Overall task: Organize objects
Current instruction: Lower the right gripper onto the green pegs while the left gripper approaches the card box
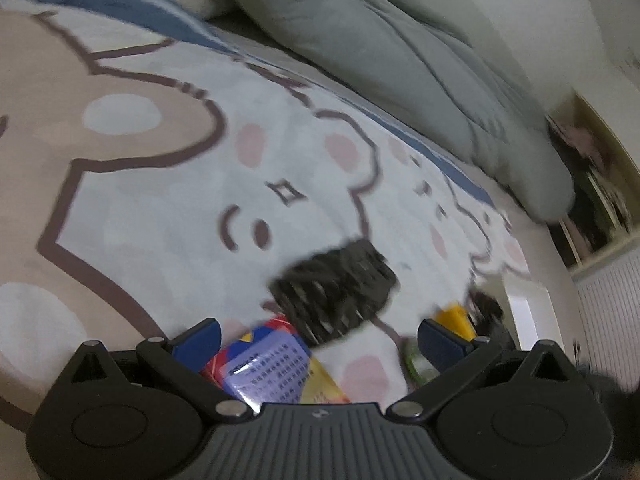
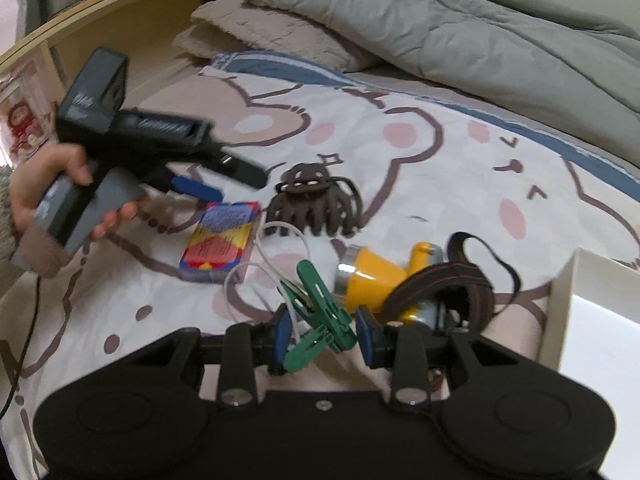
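- Nearest the right wrist camera, the right gripper [image 2: 320, 336] is clenched on a green clothes peg [image 2: 320, 312]. Its blue pads press the peg's rear half, and a white cord [image 2: 272, 276] loops off from it over the bedsheet [image 2: 460, 184].
- The peg's long axis runs on a diagonal, from lower left between the pads up to its pointed tip at upper left of the yellow torch. The tip points away from the camera and a little left.
- Step in hand, as I judge it: the peg is picked and being carried. The white tray [image 2: 568, 304] at the right edge looks like the place for it, so the next move calls for swinging right over the rim and then letting go without the cord snagging.
- Just beyond lies a yellow torch [image 2: 384, 276] with a dark strap [image 2: 460, 284], touching the tray's wall.
- Farther out, a colourful card pack [image 2: 220, 240] lies flat, and a brown claw clip [image 2: 320, 204] sits just beside it.
- The left gripper [image 1: 318, 338], held in a hand [image 2: 44, 188], hangs over the card pack with its jaws spread wide and nothing between them.
- Farthest back lie a grey duvet [image 2: 460, 20] and a beige pillow [image 2: 272, 36].
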`<state>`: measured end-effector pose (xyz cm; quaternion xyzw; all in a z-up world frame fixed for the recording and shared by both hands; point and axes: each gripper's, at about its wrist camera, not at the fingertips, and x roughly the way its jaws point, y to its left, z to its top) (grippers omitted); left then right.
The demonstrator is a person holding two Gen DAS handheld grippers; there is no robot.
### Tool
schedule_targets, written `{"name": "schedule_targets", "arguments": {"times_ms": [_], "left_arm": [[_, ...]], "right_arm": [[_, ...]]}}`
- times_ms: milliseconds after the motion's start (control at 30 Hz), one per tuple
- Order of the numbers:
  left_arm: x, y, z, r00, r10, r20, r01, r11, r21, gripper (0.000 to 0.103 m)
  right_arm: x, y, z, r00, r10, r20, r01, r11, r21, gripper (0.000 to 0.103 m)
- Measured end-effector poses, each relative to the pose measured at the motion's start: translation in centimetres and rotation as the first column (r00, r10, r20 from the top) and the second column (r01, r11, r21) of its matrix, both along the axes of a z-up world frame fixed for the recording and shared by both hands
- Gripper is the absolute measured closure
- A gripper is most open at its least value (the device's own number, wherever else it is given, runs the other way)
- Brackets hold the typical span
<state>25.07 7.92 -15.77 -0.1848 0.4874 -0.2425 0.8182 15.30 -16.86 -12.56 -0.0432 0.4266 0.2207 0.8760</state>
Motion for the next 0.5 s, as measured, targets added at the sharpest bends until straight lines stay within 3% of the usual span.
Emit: {"name": "schedule_targets", "arguments": {"times_ms": [133,233,300,500], "left_arm": [[-1.5,-1.1,0.7,0.990,-0.140,-0.007,0.140,0.990,0.005,0.000],[-2.8,-2.5,1.1,0.974,-0.228,0.000,0.227,0.971,0.070,0.000],[-3.1,-2.9,1.2,0.973,-0.232,0.009,0.229,0.966,0.121,0.000],[-1.8,-1.9,0.8,0.993,-0.111,0.029,0.103,0.973,0.207,0.000]], "right_arm": [[-0.2,-0.5,0.8,0.999,-0.045,0.017,0.045,0.999,-0.002,0.068],[-0.5,-0.8,1.2,0.997,-0.073,0.027,0.073,0.997,-0.007,0.068],[-0.6,-1.0,1.4,0.996,-0.089,0.028,0.089,0.996,-0.010,0.068],[-1.5,-0.9,2.2,0.994,-0.105,0.042,0.105,0.994,-0.013,0.068]]}}
